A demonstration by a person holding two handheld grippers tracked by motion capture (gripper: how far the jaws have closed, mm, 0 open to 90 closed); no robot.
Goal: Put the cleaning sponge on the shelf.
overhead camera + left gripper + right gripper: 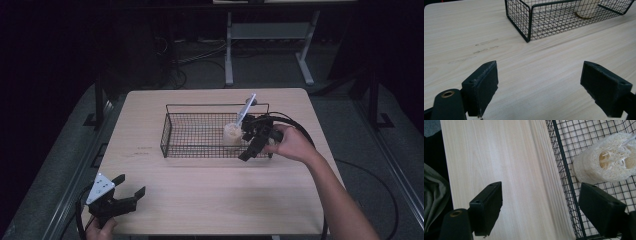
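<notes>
On the wooden counter [210, 200] a black wire basket [172, 129] stands toward the far side, and a pale loofah sponge [232, 133] with a long white handle [245, 110] sits inside it near its right end, the handle slanting up and away over the far rim. Right tongs [256, 141] hover at that same end, jaws wide and empty, straddling the basket wall; in the right gripper view the sponge [609, 161] lies just ahead, on the inner side of the wire. Left tongs [131, 186] hang wide and empty at the near left corner, well apart, so the right hand [292, 145] is much nearer.
</notes>
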